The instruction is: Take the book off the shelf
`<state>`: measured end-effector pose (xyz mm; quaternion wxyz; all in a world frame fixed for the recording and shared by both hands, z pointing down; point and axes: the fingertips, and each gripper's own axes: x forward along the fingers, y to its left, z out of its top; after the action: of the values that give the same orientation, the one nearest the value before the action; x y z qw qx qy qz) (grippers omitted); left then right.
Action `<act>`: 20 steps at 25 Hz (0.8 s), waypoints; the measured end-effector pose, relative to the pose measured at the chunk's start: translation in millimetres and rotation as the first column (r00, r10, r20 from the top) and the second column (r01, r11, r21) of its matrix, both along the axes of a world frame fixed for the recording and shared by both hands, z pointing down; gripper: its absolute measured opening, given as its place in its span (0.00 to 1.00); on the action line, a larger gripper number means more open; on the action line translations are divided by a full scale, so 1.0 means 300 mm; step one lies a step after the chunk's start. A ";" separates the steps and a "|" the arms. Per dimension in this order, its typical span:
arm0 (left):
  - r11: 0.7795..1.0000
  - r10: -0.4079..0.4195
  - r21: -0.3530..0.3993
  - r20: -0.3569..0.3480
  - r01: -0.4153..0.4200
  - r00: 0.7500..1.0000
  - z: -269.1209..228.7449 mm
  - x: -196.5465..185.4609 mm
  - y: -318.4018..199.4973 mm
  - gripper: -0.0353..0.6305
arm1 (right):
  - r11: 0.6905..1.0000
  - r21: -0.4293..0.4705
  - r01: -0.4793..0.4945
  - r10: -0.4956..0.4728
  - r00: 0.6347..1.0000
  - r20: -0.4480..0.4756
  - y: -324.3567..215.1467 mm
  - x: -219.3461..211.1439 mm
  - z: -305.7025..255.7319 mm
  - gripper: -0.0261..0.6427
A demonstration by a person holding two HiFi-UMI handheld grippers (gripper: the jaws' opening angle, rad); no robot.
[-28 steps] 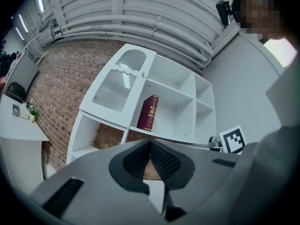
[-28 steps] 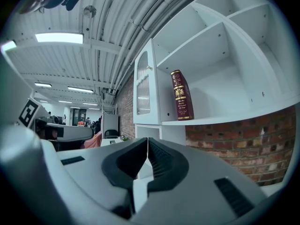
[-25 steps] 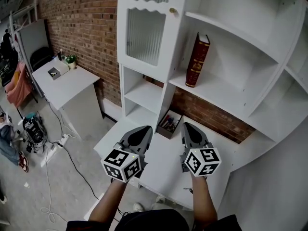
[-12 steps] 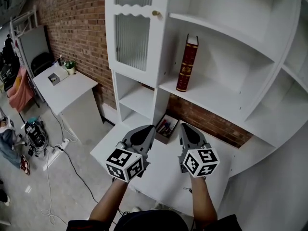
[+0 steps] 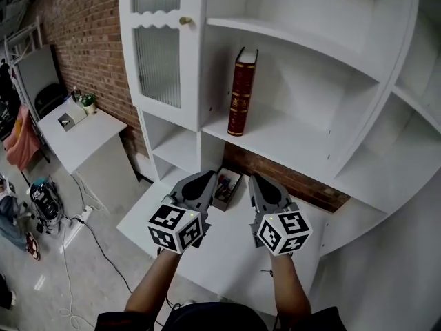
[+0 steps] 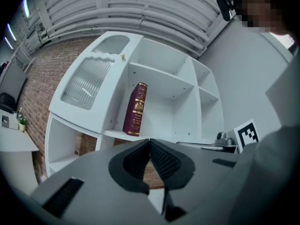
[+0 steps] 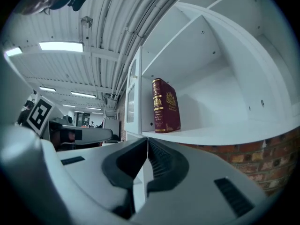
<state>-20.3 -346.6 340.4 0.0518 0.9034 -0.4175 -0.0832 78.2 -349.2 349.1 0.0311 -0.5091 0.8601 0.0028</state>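
Book [image 5: 242,92] stands on end on the white shelf [image 5: 296,142], by the compartment's left wall. Your left gripper [image 5: 209,178] and right gripper [image 5: 255,180] are below it, jaws pinched together, holding nothing.

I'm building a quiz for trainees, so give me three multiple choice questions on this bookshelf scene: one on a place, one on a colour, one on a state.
1. Where on the shelf does the book stand? A) left end B) middle C) right end
2. What colour is the book's cover? A) green B) dark red C) blue
3. The left tongs and right tongs are: A) wide open B) clamped on the book C) both shut, empty
Answers: 1 A, it stands by the left side wall; 2 B, the cover is dark red; 3 C, each gripper view shows them closed, nothing between.
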 end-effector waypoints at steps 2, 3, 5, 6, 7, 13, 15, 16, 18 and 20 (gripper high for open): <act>1.000 0.000 -0.002 0.012 0.000 1.000 -0.008 0.028 -0.030 0.08 | 1.000 0.015 0.001 -0.001 1.000 0.004 -0.008 0.026 -0.021 0.07; 1.000 -0.002 -0.003 0.012 0.002 1.000 -0.015 0.039 -0.045 0.07 | 1.000 0.024 0.002 -0.002 1.000 0.006 -0.011 0.038 -0.032 0.07; 1.000 -0.002 0.005 0.006 0.002 1.000 -0.036 0.062 -0.073 0.08 | 0.999 0.038 0.000 0.000 1.000 0.006 -0.018 0.063 -0.054 0.07; 1.000 -0.002 0.012 0.006 0.002 1.000 -0.048 0.074 -0.086 0.08 | 0.999 0.044 -0.004 0.004 1.000 0.003 -0.023 0.076 -0.064 0.07; 1.000 -0.002 0.020 0.008 0.002 1.000 -0.062 0.083 -0.098 0.08 | 0.999 0.049 -0.007 0.007 1.000 0.001 -0.029 0.087 -0.074 0.07; 0.999 -0.004 0.051 0.016 0.003 1.000 -0.131 0.130 -0.172 0.08 | 0.997 0.072 -0.020 0.020 1.000 0.003 -0.067 0.140 -0.130 0.07; 0.998 0.001 0.056 0.021 -0.002 1.000 -0.146 0.144 -0.196 0.08 | 0.996 0.092 -0.018 0.018 1.000 0.004 -0.081 0.142 -0.162 0.07; 0.998 0.001 0.058 0.023 -0.002 1.000 -0.152 0.150 -0.206 0.08 | 0.995 0.102 -0.016 0.016 1.000 0.002 -0.088 0.141 -0.179 0.07; 0.998 -0.003 0.063 0.024 0.001 1.000 -0.164 0.158 -0.228 0.08 | 0.993 0.118 -0.009 0.009 1.000 -0.001 -0.103 0.140 -0.206 0.07; 0.997 -0.008 0.072 0.021 0.007 1.000 -0.179 0.161 -0.252 0.08 | 0.992 0.128 -0.001 0.001 1.000 0.001 -0.121 0.140 -0.229 0.07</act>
<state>28.1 -422.4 286.7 0.0145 0.9039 -0.4182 -0.0886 120.2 -385.5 280.5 0.0642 -0.5066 0.8579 0.0577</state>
